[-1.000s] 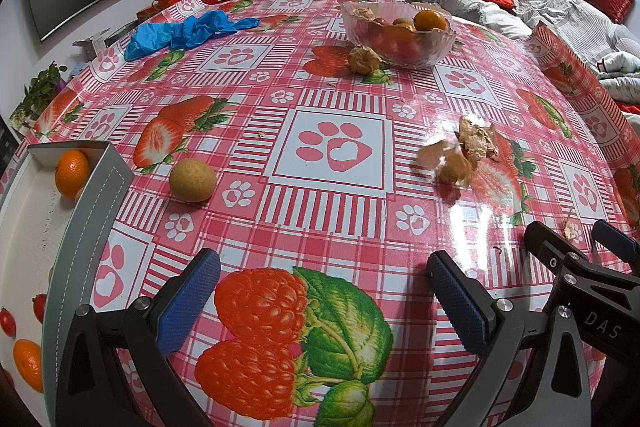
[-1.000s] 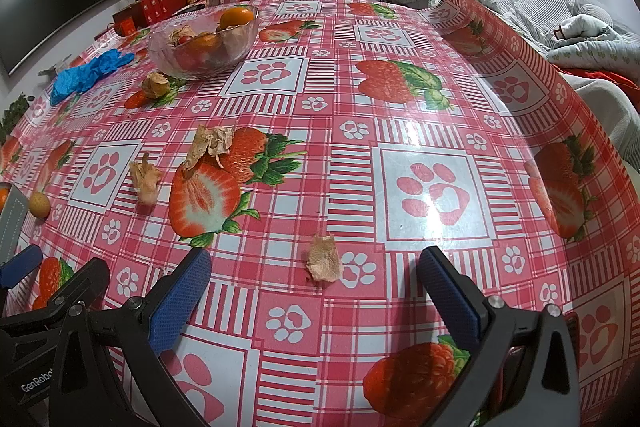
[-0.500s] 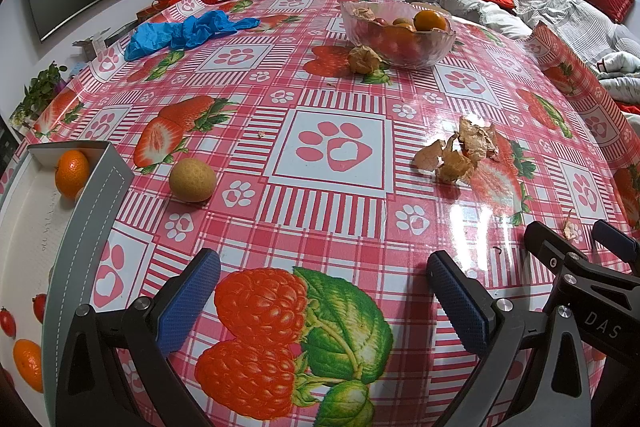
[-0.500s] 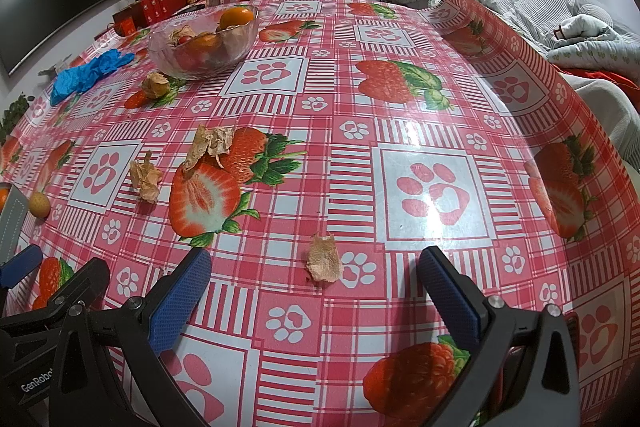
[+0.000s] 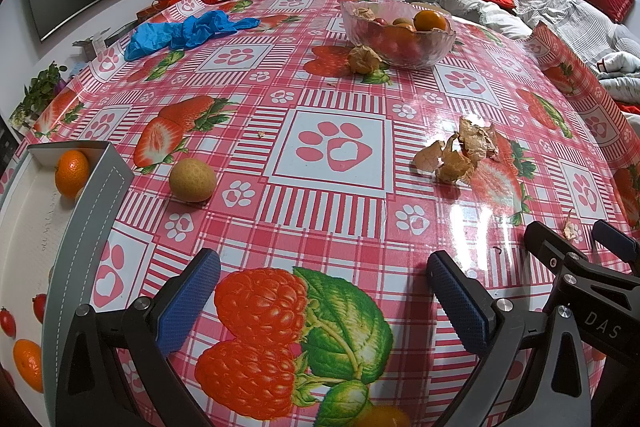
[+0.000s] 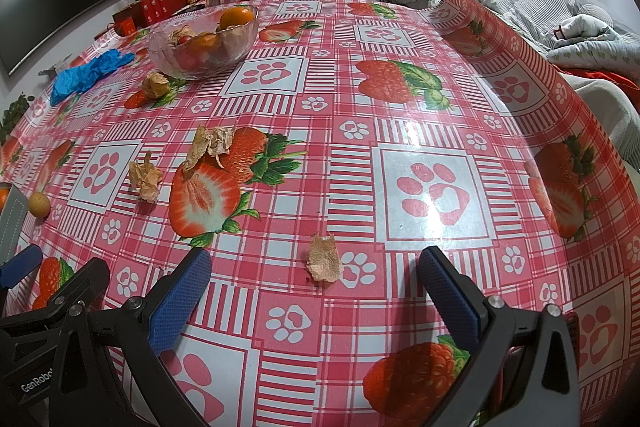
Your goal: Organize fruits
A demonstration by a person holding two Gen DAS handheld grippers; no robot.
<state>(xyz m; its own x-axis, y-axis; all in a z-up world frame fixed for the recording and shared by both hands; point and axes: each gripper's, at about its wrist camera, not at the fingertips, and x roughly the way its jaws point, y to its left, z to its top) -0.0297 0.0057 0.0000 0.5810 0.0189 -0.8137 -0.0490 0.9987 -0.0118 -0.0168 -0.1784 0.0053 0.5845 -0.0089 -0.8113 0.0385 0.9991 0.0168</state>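
A round worktop [image 5: 340, 99] fills both views, covered in a glossy red-and-white checked cloth printed with strawberries and paw prints. Places below are given relative to the glass bowl.

The glass bowl [image 5: 398, 35] stands on the far part of the worktop and holds an orange [image 5: 430, 20], small red fruits and a papery husk. Well to the bowl's left lies a heap of blue gloves [image 5: 188, 31]. Touching or just in front of the bowl sits a husked fruit [image 5: 363, 59].

Far nearer the camera than the bowl, at the worktop's left edge, a grey-walled tray [image 5: 86, 223] holds an orange [image 5: 72, 173] at its far corner, another orange [image 5: 28, 363] nearer, and small red tomatoes [image 5: 8, 321]. A round tan fruit [image 5: 192, 180] lies on the cloth just beside the tray's far corner, well apart from the bowl.

Between bowl and grippers lie empty husks [image 5: 460, 153]. In the right wrist view a single husk scrap [image 6: 324, 259] lies far in front of the bowl, close ahead of the right gripper.

The left gripper [image 5: 320, 291] hovers over a raspberry print, its blue-padded fingers [image 5: 188, 301] spread wide with nothing between them. The right gripper [image 6: 314, 291] sits beside it, fingers [image 6: 450, 293] likewise wide apart and empty.
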